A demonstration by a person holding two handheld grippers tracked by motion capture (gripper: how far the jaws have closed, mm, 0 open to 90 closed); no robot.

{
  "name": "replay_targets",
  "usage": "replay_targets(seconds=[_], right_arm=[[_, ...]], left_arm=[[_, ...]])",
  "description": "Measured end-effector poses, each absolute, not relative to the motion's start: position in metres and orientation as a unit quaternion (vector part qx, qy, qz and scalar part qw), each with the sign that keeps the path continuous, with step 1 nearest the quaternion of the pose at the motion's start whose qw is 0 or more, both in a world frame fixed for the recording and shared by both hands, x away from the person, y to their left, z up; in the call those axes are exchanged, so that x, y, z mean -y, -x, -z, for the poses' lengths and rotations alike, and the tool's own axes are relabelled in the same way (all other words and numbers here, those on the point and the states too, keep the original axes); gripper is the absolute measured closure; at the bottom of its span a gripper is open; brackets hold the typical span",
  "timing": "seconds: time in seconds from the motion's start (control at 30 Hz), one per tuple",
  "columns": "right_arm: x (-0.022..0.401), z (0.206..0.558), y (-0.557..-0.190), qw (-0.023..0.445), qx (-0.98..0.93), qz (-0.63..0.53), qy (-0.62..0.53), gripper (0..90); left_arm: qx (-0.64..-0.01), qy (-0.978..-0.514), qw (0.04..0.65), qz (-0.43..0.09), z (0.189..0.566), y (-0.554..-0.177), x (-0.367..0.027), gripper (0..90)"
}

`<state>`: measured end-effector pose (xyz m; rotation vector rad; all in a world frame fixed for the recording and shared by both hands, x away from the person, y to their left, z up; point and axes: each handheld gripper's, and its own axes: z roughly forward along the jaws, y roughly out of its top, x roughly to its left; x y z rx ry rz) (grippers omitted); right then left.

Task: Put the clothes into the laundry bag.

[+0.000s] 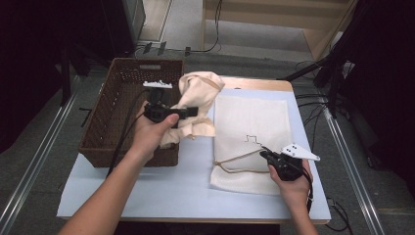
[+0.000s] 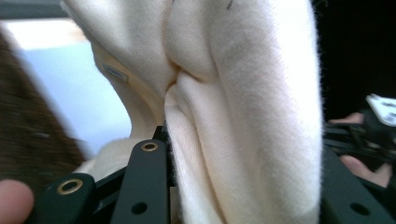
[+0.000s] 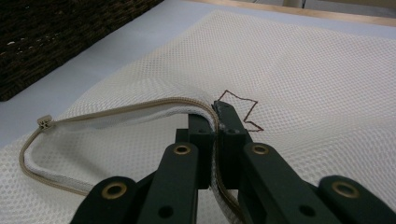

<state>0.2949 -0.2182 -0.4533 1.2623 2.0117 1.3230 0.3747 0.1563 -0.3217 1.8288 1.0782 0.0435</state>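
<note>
One cream cloth (image 1: pixel 198 100) hangs clamped in the left gripper (image 1: pixel 188 111) jaws beside one wicker basket (image 1: pixel 122 81) at the pale blue surface's (image 1: pixel 161 188) left edge, while the right gripper (image 1: pixel 265 154) jaws pinch one mesh bag's (image 1: pixel 252 125) zipper edge near the front right, grey floor around.

Cream cloth (image 1: pixel 198 100) was bunched and hanging in thick folds, lifted off the table, clamped in the left tongs (image 1: pixel 192 111) just beside the right edge of the basket (image 1: pixel 115 115). Soft fleecy fabric, a small label on one hem. White mesh bag (image 1: pixel 252 137) lay flat on the table to the right of the cloth, a dark stitched outline on it. Its tan zipper (image 3: pixel 116 111) was open along the near edge, the upper lip pinched and raised by the right tongs (image 1: pixel 265 153), leaving a gap at the mouth.
</note>
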Motion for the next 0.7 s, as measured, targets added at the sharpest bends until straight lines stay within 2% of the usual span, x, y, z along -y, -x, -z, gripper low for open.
replay_targets(seconds=[0.33, 0.7], right_arm=[[0.218, 0.452, -0.295, 0.209, -0.722, -0.477, -0.455, 88.3], [0.216, 0.451, -0.295, 0.213, -0.721, -0.476, -0.457, 88.3]], left_arm=[[-0.411, -0.779, 0.473, -0.001, 0.346, -0.329, -0.113, 62.3], [-0.383, -0.797, 0.467, 0.012, 0.381, -0.282, -0.096, 61.9]])
